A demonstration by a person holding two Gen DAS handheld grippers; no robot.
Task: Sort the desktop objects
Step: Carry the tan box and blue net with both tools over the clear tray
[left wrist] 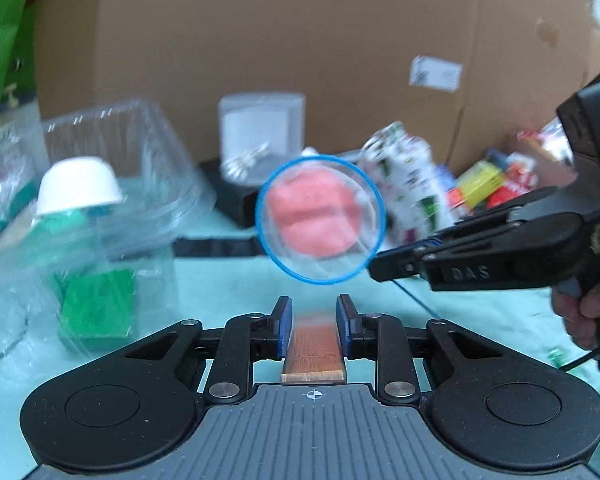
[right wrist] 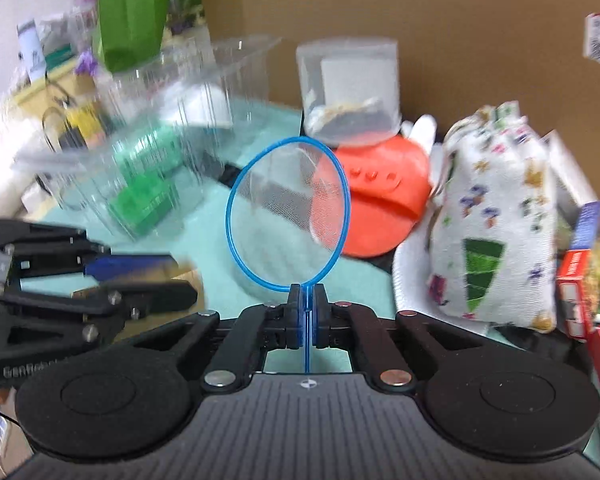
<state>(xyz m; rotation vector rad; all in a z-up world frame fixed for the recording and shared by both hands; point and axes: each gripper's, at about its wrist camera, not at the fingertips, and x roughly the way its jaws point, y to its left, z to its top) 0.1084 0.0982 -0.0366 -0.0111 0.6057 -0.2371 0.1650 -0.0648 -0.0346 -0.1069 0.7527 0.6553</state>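
Note:
My right gripper (right wrist: pixel 308 304) is shut on the thin handle of a small blue-rimmed mesh net (right wrist: pixel 288 212) and holds it upright above the teal mat. In the left wrist view the same net (left wrist: pixel 322 218) hangs in front of my left gripper, with the right gripper (left wrist: pixel 392 266) coming in from the right. My left gripper (left wrist: pixel 312 320) is shut on a brown wooden block (left wrist: pixel 314 350). It also shows in the right wrist view (right wrist: pixel 140 276) at lower left. A clear plastic box (left wrist: pixel 100 208) with green blocks stands on the left.
An orange silicone piece (right wrist: pixel 380 208) lies behind the net. A patterned cloth pouch (right wrist: pixel 496 232) stands right, with small coloured boxes (right wrist: pixel 580 292) beyond. A frosted container (right wrist: pixel 350 92) sits at the back against a cardboard wall (left wrist: pixel 280 32). A white bowl (left wrist: pixel 80 186) rests upside down in the clear box.

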